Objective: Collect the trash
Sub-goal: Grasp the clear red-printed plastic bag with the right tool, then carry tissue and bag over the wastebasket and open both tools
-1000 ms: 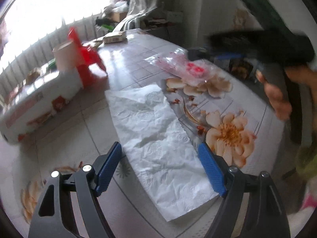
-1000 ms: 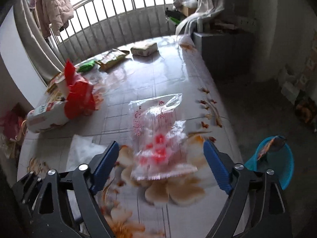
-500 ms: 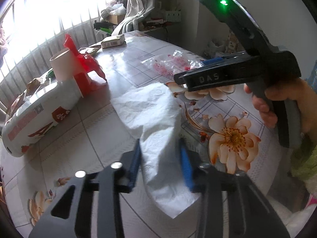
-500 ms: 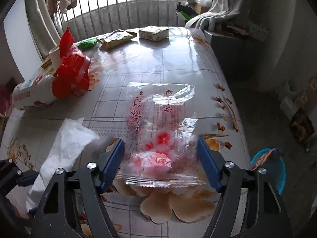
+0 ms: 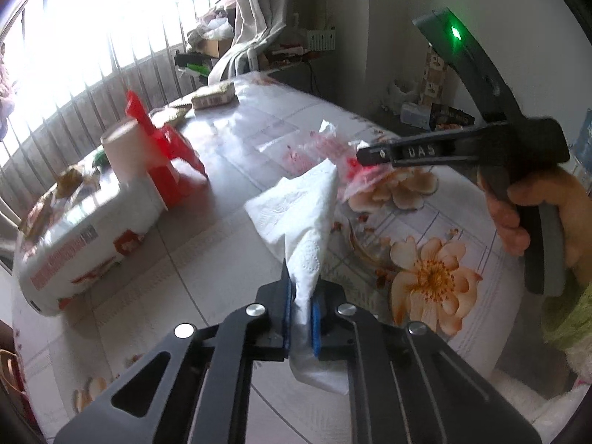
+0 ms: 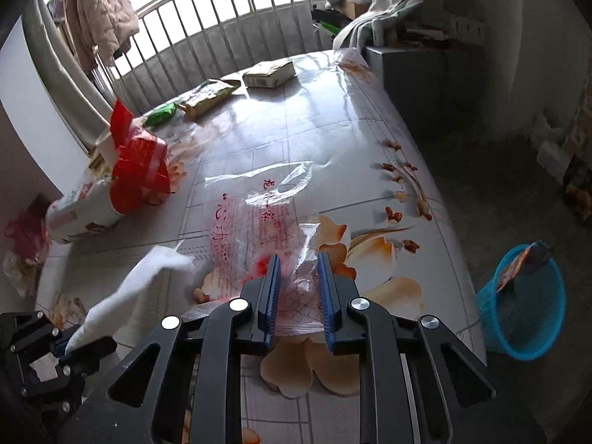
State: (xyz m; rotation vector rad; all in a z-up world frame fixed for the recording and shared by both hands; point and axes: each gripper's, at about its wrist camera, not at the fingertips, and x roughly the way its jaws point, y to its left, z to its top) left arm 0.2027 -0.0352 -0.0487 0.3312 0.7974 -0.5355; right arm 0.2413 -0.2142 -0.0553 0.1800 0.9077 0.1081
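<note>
White tissue (image 5: 307,218) was pinched btwn the blue pads (image 5: 286,310) of the left gripper (image 5: 300,314); jaws nearly together on its lower end. It rose off the table (image 5: 207,270) in a crumpled cone, its far end spreading wide, a bit of it sticking out below the pads. In the right wrist view the same tissue (image 6: 122,296) ran from the left gripper (image 6: 70,347) up toward the bag.

Clear plastic bag w/ red print (image 6: 255,222) lay flat on the table (image 6: 333,129) at its far end; near end bunched up btwn the right gripper's (image 6: 298,296) pads (image 6: 325,292). Jaws narrow, closed on the film, a small gap left. From the left wrist view the right gripper (image 5: 366,155) showed side-on, its tip at the crumpled bag (image 5: 333,155), a hand (image 5: 536,214) on the handle, green light lit on top.

Further out, left side of the table: a printed white pack (image 5: 81,236) lying on its side, red plastic bag (image 6: 137,170) w/ a pale cup (image 5: 125,151) against it. Far end near the railing: a green packet (image 6: 161,114), a tan snack pack (image 6: 209,96), a flat box (image 6: 268,74). On the floor right of the table stood a blue basket (image 6: 525,303) w/ a wrapper inside.
</note>
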